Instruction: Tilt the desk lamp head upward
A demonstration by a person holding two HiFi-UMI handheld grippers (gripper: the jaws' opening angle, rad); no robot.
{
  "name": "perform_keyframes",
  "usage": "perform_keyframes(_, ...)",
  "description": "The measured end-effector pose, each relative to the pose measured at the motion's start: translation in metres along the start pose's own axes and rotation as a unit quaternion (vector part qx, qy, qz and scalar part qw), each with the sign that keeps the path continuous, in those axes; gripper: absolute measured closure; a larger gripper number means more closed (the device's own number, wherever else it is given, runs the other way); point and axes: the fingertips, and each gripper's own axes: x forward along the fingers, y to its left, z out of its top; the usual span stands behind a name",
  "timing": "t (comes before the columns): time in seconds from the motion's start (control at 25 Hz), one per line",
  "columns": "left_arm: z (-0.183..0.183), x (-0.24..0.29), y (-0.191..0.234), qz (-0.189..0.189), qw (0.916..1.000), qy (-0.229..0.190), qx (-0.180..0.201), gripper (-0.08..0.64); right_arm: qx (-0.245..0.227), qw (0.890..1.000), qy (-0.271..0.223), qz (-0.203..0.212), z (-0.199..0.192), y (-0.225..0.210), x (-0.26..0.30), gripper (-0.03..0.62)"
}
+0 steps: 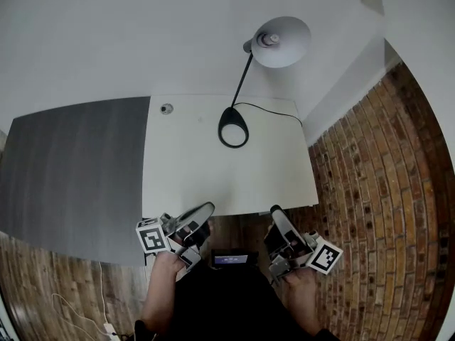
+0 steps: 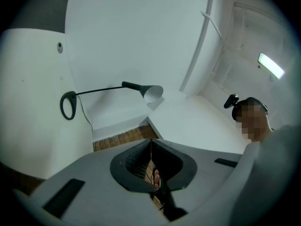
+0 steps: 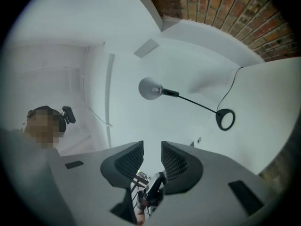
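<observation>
White desk carries the desk lamp towards its far edge, lamp head apparently facing down. At the near edge, well apart from it: left gripper, jaws together, empty; right gripper, jaws partly apart, empty.

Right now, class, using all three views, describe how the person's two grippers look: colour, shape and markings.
Both the left gripper and the right gripper have smooth grey shells that taper to two curved jaws lined with black, grid-textured pads. Each carries a cube with black-and-white square markers. The person wears dark clothing.
</observation>
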Motion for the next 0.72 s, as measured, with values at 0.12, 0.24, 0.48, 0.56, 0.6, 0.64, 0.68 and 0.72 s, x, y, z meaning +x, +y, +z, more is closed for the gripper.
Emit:
perform_keyframes(0.12,0.002,0.002,-0.024,-0.010,0.9994,-0.006,0.033,0.549,-0.013,0.999,0.004,0.041,0.001,0.023,-0.003,0.484)
perform_keyframes(0.24,-0.002,0.006,-0.040,-0.010,0.9985,-0.009,0.054,0.549,-0.016,0.998,0.002,0.065,0.003,0.034,-0.023,0.507)
perform_keyframes(0.48,-0.053,0.042,-0.063,-0.017,0.9985,0.010,0.051,0.549,-0.022,0.997,-0.011,0.072,0.021,0.036,-0.085,0.538)
perform_keyframes(0.56,-0.076,0.053,-0.071,-0.016,0.9983,0.020,0.052,0.549,-0.017,0.997,-0.015,0.080,0.027,0.035,-0.104,0.543)
perform_keyframes(0.6,-0.086,0.057,-0.075,-0.013,0.9981,0.025,0.054,0.549,-0.016,0.996,-0.016,0.084,0.028,0.036,-0.112,0.546)
perform_keyframes(0.64,-0.095,0.060,-0.079,-0.010,0.9979,0.028,0.057,0.549,-0.015,0.996,-0.015,0.088,0.030,0.037,-0.120,0.548)
perform_keyframes(0.68,-0.104,0.063,-0.083,-0.005,0.9977,0.031,0.061,0.549,-0.015,0.995,-0.013,0.094,0.031,0.038,-0.128,0.550)
perform_keyframes(0.72,-0.112,0.065,-0.086,0.000,0.9974,0.032,0.065,0.549,-0.014,0.995,-0.010,0.099,0.031,0.039,-0.135,0.552)
